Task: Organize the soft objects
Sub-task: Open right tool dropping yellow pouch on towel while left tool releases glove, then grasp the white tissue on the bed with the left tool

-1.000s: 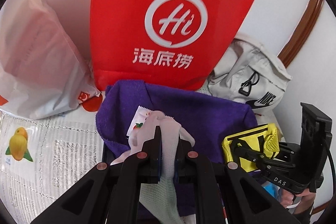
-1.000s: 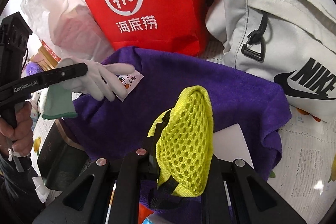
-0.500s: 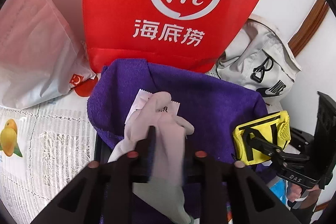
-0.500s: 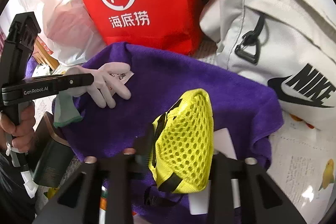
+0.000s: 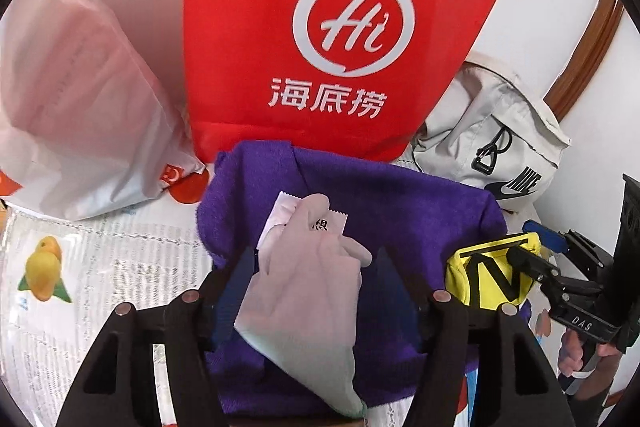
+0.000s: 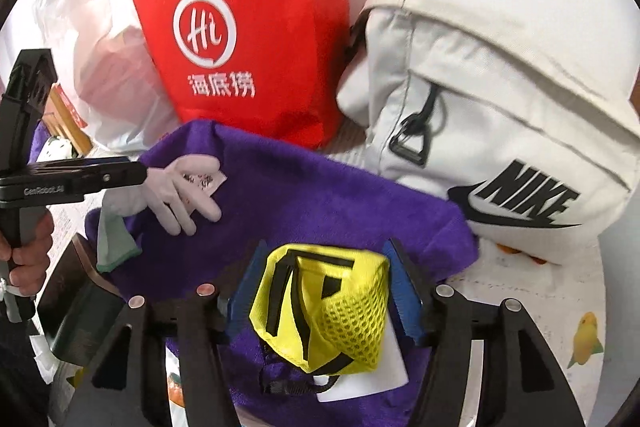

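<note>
A white glove point(image 5: 312, 279) with a green cuff lies flat on the purple towel point(image 5: 400, 211), over a small printed sachet point(image 5: 284, 207). My left gripper point(image 5: 316, 259) straddles the glove; its jaws are opening and the pads stand off it. A yellow mesh pouch point(image 6: 324, 307) rests on the towel point(image 6: 300, 195) between the blue pads of my right gripper point(image 6: 326, 287), whose jaws are also opening and no longer squeeze it. Each view shows the other tool: the right gripper point(image 5: 528, 247) by the pouch point(image 5: 480, 279), the left gripper point(image 6: 132, 169) over the glove point(image 6: 176, 195).
A red paper bag point(image 5: 340, 27) stands behind the towel, with a white plastic bag point(image 5: 80, 107) to its left and a grey Nike bag point(image 6: 500, 131) to its right. A fruit-print tablecloth point(image 5: 80, 267) covers the table. A white card point(image 6: 360, 383) lies under the pouch.
Both grippers went from shut to open. The glove dropped from the left jaws onto the towel, and the pouch slumped down between the right jaws. The right gripper lifted slightly.
</note>
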Action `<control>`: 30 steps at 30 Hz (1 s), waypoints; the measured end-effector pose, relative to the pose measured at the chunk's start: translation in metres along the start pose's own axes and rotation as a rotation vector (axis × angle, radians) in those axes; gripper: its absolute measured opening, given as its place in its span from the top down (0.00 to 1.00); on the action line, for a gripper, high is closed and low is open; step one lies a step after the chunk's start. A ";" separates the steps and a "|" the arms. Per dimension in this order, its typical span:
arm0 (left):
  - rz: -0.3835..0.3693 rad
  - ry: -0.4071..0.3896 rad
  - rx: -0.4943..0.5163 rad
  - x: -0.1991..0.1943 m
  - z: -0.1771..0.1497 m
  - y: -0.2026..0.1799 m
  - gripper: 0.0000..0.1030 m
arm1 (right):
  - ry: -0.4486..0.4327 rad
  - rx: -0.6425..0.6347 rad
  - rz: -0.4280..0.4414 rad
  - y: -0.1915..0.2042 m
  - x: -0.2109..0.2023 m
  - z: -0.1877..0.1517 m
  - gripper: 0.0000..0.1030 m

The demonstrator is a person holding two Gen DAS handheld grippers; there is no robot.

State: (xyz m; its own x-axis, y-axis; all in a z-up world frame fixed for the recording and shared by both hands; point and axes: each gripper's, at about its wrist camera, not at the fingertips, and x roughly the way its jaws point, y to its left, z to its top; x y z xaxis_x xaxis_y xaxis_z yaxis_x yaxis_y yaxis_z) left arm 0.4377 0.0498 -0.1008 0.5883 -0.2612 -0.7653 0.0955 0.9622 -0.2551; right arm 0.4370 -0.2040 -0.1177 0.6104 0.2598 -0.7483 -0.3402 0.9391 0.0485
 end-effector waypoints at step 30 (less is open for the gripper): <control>0.007 -0.021 -0.015 -0.142 -0.152 -0.005 0.33 | -0.124 0.089 -0.008 0.042 -0.169 -0.118 0.32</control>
State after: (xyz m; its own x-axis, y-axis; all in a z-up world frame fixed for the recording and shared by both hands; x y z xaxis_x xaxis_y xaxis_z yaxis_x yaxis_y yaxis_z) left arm 0.2319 0.0705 -0.0811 0.6053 -0.2532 -0.7547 0.0799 0.9626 -0.2588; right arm 0.2351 -0.2348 -0.0666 0.6985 0.2732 -0.6614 -0.2737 0.9560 0.1059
